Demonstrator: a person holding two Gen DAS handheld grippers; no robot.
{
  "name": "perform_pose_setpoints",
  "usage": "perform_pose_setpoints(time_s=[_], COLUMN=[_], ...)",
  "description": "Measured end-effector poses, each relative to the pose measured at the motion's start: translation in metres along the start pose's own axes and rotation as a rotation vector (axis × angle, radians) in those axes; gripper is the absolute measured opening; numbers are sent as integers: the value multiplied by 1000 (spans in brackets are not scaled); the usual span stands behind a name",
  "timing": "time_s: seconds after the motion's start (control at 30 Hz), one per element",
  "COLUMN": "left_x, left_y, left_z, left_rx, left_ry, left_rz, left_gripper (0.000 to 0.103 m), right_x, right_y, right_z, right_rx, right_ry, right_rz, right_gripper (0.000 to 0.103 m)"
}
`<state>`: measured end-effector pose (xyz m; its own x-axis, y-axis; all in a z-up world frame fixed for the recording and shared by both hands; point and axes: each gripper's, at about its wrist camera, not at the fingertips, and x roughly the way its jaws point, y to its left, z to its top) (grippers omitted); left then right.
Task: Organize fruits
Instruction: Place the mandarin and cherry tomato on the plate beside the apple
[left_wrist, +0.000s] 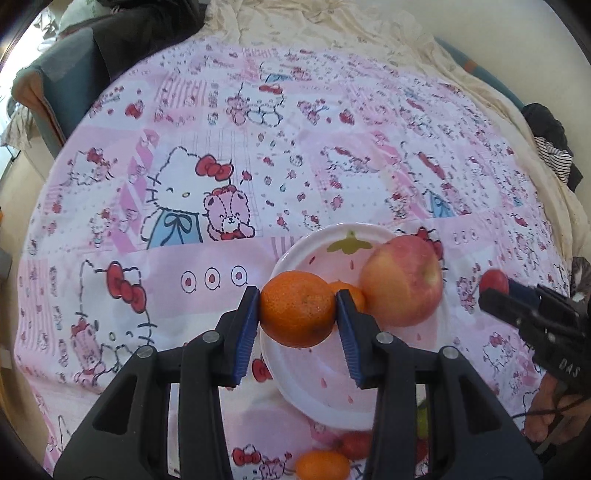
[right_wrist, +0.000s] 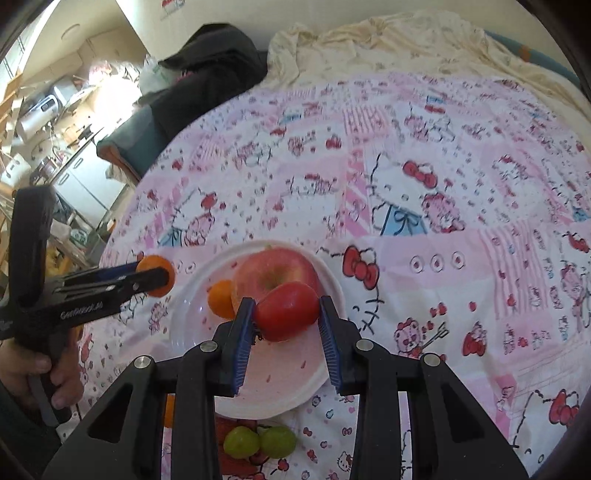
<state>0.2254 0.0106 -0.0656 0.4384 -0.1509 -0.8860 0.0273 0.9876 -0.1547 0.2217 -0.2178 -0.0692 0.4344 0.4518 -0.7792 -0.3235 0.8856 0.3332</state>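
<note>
**Both tongs loaded over the plate**

Your left gripper (left_wrist: 297, 309) is clamped on an orange (left_wrist: 297, 309), its blue pads (left_wrist: 248, 325) pressing the fruit from both sides. The orange hangs just over the near left rim of the plate (left_wrist: 295, 254). Your right gripper (right_wrist: 285, 314) is closed on a red tomato (right_wrist: 286, 310) the same way — above the plate's middle, in front of the apple (right_wrist: 273, 271).

On the plate already: the apple sits at the far right as the left camera sees it, with a small orange (right_wrist: 220, 298) touching it on the side toward your left gripper. The near part of the plate is bare, so that is the open room; the apple and small orange crowd the far part.

Off the plate, on the pink cloth (left_wrist: 221, 177) just beside its near rim, lie two green grapes (right_wrist: 258, 441), touching each other. Another small orange (left_wrist: 322, 466) and a red fruit (left_wrist: 355, 443) also lie near that rim, partly hidden behind your left gripper's frame — the red one is too blurred to name.

Well beyond the plate, a cream sheet (right_wrist: 388, 40) is bunched at the cloth's far edge, with a dark garment (right_wrist: 210, 62) on the chair there.
</note>
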Motion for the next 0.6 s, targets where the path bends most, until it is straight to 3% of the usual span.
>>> perform_pose_setpoints(time_s=[0.1, 0.2, 0.6], left_x=[18, 30, 46], left_y=[3, 6, 1], left_z=[-1, -4, 17], left_rx=[-3, -21, -17], left_ry=[42, 77, 83], left_rz=[15, 8, -36], left_gripper=[37, 37, 38], right_x=[18, 31, 55], right_y=[-3, -9, -6], right_z=[-6, -14, -22], right_rx=[1, 19, -7], right_ry=[83, 159, 222], right_rz=[-53, -41, -56], right_gripper=[36, 36, 37])
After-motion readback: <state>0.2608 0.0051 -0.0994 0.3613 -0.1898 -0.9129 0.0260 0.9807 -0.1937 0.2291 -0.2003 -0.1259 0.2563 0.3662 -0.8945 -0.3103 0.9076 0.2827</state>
